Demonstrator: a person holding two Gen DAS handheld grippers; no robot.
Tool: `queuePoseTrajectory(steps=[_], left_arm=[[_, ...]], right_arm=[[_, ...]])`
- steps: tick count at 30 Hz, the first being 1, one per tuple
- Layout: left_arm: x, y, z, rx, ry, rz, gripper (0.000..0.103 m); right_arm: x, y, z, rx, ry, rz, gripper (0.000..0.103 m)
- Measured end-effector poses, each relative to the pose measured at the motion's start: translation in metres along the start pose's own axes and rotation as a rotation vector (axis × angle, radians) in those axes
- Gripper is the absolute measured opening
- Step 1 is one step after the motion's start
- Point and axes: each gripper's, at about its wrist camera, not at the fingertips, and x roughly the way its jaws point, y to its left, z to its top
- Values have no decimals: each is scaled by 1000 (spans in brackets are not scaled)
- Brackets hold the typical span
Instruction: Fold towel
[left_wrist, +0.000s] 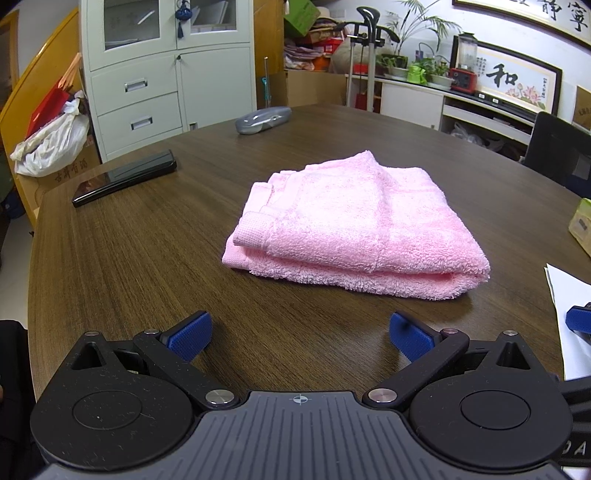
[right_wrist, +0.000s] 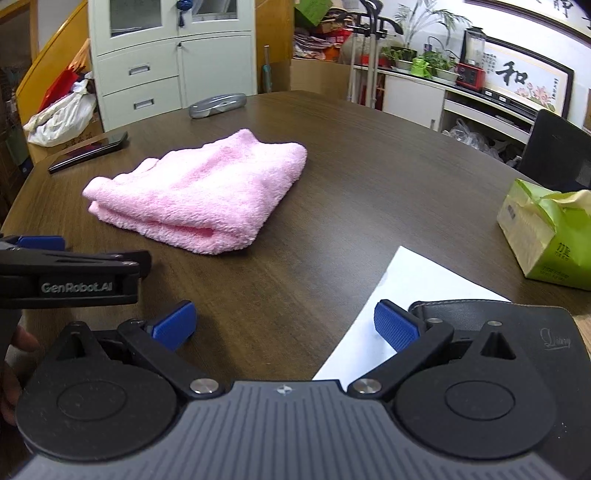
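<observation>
Lying folded, towel sits beyond both grippers' spread fingers.

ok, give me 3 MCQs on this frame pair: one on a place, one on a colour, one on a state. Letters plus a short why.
1. Where does the black phone lie relative to the towel in the left wrist view?
A. left of it
B. on top of it
C. right of it

2. What colour is the towel?
A. white
B. pink
C. green

3. What state is the towel in?
A. spread flat
B. folded into layers
C. held by a claw

Key: 1 A, it lies near the table's left edge. 2 B, pink terry throughout. 3 B, stacked layers show at its near edge; the left claw and right claw are both open and apart from it.
</observation>
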Motion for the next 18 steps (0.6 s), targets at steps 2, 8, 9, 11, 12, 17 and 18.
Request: queuePoseTrajectory(steps=[2,8,9,11,12,17,18], left_arm=[[-1,0,-1,-2,0,1,103],[-1,-1,-1,-3,0,2,103],[-1,-1,-1,-3,0,2,103],[-1,0,-1,-2,0,2,103],[-1,0,-1,-2,0,2,103],[-1,-1,-1,-3,0,2,103],[-2,-2,-1,-3,0,2,103]], right_arm=[[0,-1,0,-1,0,-1,103],[1,-1,0,-3,0,0,103],[1,0,0,-2,0,-1,103],[1,0,0,-3,0,0,103],[1,0,0,-3,0,0,103],[1,1,1,-2,0,-1,103],[1,1,1,-2,0,-1,103]])
